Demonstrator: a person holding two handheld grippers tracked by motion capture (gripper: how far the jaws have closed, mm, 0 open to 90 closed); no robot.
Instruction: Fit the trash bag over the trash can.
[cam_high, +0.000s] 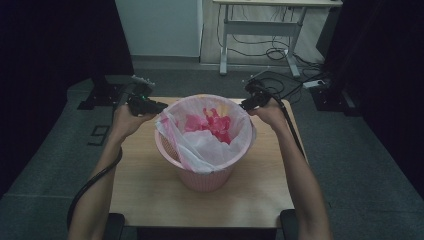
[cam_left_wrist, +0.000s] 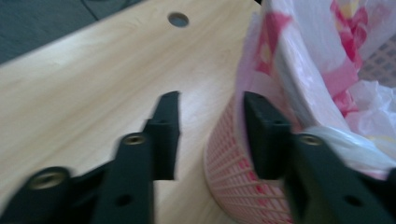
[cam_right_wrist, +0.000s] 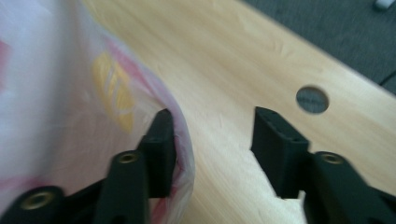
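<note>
Both pairs of my jaws stand parted, gripping nothing: left gripper (cam_left_wrist: 211, 135) beside the pink basket (cam_left_wrist: 238, 177), right gripper (cam_right_wrist: 212, 149) beside its bag liner (cam_right_wrist: 70, 107) rim.

Setting: a recording room or lab bay rather than a home, as far as the dim light lets one judge. Evidence: grey carpet floor (cam_high: 360, 165) throughout; dark curtains or screens (cam_high: 50, 45) closing in both sides; a pale wall panel (cam_high: 160, 25) at the back. Furniture: one small wooden table (cam_high: 150, 190) with a round cable hole (cam_left_wrist: 178, 19) in its top; behind it a height-adjustable desk frame (cam_high: 260, 30) on white legs. Loose black cables (cam_high: 272, 50) lie on the carpet under that desk, with a white power strip (cam_high: 312, 83) beside them. Black stand feet (cam_high: 95, 97) rest left of the table.
</note>
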